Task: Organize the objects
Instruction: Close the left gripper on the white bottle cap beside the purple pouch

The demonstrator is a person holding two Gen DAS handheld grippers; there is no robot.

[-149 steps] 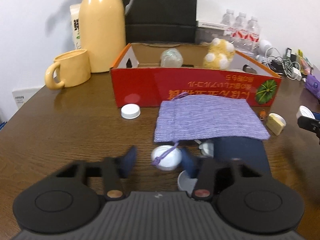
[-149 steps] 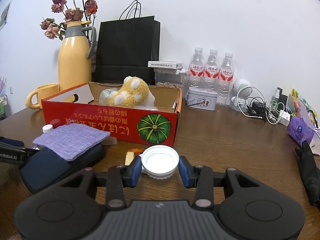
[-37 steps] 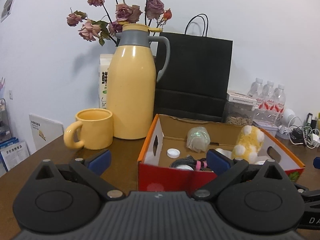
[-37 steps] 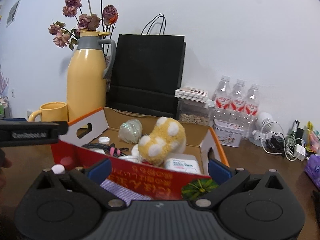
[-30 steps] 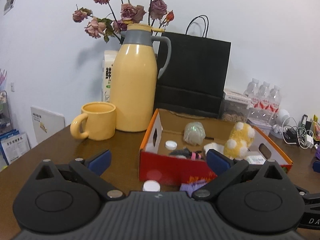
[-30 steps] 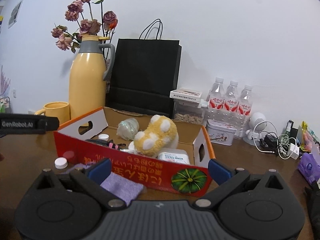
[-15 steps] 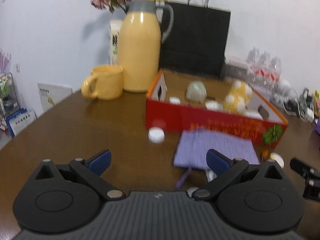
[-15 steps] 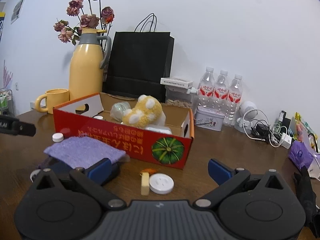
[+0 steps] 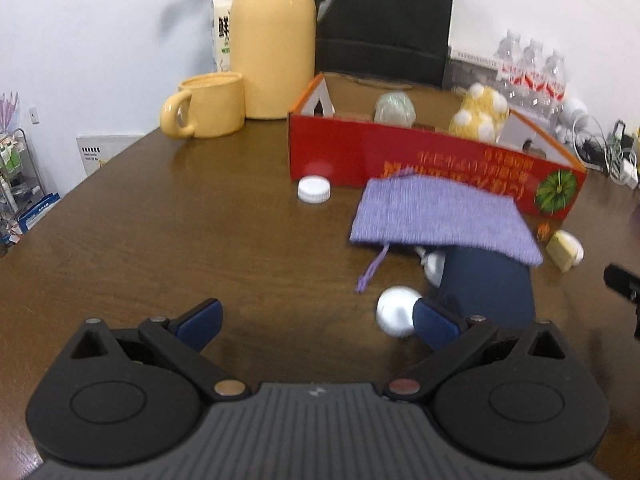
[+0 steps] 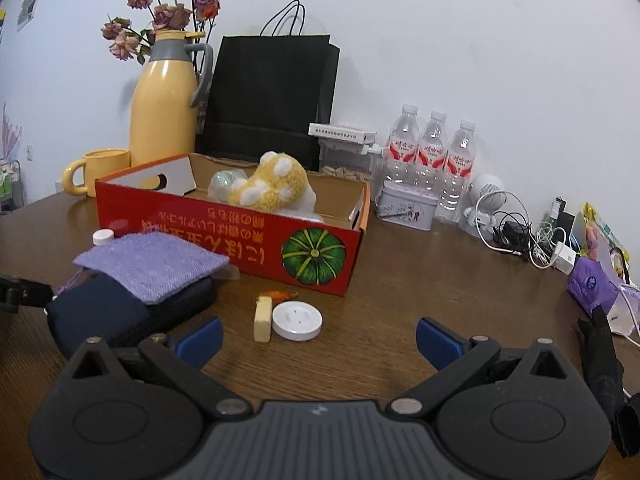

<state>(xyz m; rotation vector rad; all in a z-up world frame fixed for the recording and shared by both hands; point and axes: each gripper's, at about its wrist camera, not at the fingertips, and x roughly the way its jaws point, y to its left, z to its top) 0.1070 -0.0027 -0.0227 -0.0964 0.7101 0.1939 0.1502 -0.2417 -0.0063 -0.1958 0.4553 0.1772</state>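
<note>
Both tools gape wide, empty — left tool (image 9: 316,322), right tool (image 10: 319,336) — before a round white cap (image 10: 297,321).

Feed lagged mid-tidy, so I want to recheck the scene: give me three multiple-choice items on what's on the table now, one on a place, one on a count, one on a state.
1. Where does the purple pouch lie?
A. inside the red box
B. on top of the dark blue case
C. under the yellow mug

2. How many water bottles stand by the wall?
A. two
B. three
C. five

3. How is the right gripper?
A. open and empty
B. shut on a white lid
C. shut on the plush toy

Answers:
1 B: the pouch drapes over the dark blue case, in front of the red box.
2 B: three caps in a row.
3 A: its jaws are spread wide, with the white lid lying beyond them.
</note>
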